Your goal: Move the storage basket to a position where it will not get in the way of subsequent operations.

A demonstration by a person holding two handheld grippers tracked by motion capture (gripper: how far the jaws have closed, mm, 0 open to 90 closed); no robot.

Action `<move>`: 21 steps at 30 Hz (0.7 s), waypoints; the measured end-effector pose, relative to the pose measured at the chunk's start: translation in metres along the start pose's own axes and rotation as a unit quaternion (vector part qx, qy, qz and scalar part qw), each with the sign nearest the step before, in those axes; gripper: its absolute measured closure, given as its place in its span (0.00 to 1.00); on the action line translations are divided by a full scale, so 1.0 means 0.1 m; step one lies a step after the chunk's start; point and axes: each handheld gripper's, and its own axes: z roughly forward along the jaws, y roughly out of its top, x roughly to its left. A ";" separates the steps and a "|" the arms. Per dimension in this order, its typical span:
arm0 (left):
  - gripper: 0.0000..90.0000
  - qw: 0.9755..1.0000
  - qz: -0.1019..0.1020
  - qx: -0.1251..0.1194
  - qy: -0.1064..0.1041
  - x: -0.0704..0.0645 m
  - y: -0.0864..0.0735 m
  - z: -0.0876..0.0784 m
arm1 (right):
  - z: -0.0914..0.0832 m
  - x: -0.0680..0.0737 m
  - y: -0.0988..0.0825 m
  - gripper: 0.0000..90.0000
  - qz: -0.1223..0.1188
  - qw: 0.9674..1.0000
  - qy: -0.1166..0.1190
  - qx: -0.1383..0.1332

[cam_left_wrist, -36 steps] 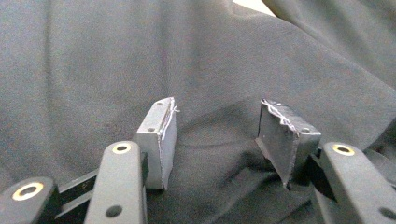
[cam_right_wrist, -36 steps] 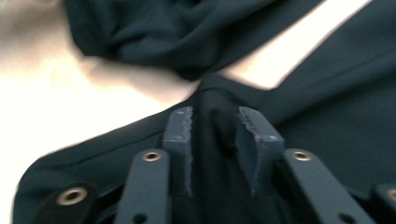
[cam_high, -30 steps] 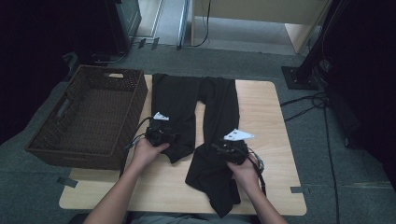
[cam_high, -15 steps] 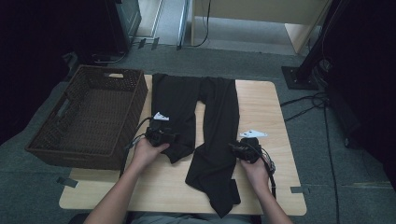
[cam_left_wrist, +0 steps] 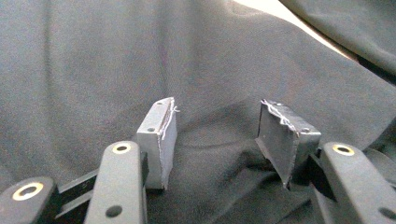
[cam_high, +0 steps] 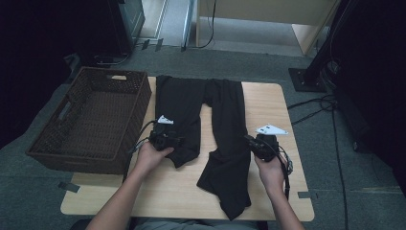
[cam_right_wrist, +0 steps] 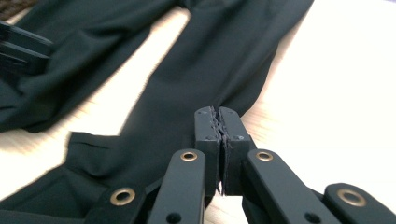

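The black trousers (cam_high: pixel 210 129) lie flat on the wooden table (cam_high: pixel 277 100), waist at the far side, just right of the wicker basket (cam_high: pixel 91 120). The left gripper (cam_high: pixel 167 140) rests on the folded left leg with its jaws spread, cloth under them but not pinched. The right gripper (cam_high: pixel 262 143) is at the right edge of the right leg; its jaws have just been closing and now stand pressed together with no cloth between them
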 end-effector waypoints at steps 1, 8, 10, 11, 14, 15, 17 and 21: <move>0.52 1.000 0.000 0.000 0.000 0.00 0.00 0.00 | 0.01 0.05 0.01 0.98 -0.005 1.000 0.008 -0.002; 0.52 1.000 -0.001 -0.002 -0.003 0.01 -0.01 0.00 | 0.37 0.41 -0.03 0.76 -0.036 0.994 0.102 0.027; 0.52 1.000 0.000 -0.003 -0.002 0.01 -0.01 0.00 | 0.27 0.23 0.00 0.78 -0.013 0.997 0.070 -0.004; 0.52 1.000 0.000 -0.003 -0.002 0.01 -0.01 0.00 | 0.24 0.14 0.00 0.81 -0.007 0.998 0.056 -0.010; 0.52 1.000 0.001 -0.002 -0.001 0.00 -0.01 0.00 | 0.22 -0.08 -0.04 0.86 0.007 1.000 0.026 0.009; 0.52 1.000 0.001 -0.001 -0.001 0.00 -0.01 0.00 | 0.23 -0.13 -0.08 0.86 0.011 1.000 0.021 0.019; 0.52 1.000 0.000 -0.001 0.000 0.00 0.00 0.00 | 0.27 -0.18 -0.18 0.86 0.016 0.999 0.012 0.032; 0.52 1.000 -0.001 -0.001 -0.001 0.00 0.00 0.00 | 0.30 -0.20 -0.28 0.84 0.022 0.999 0.008 0.037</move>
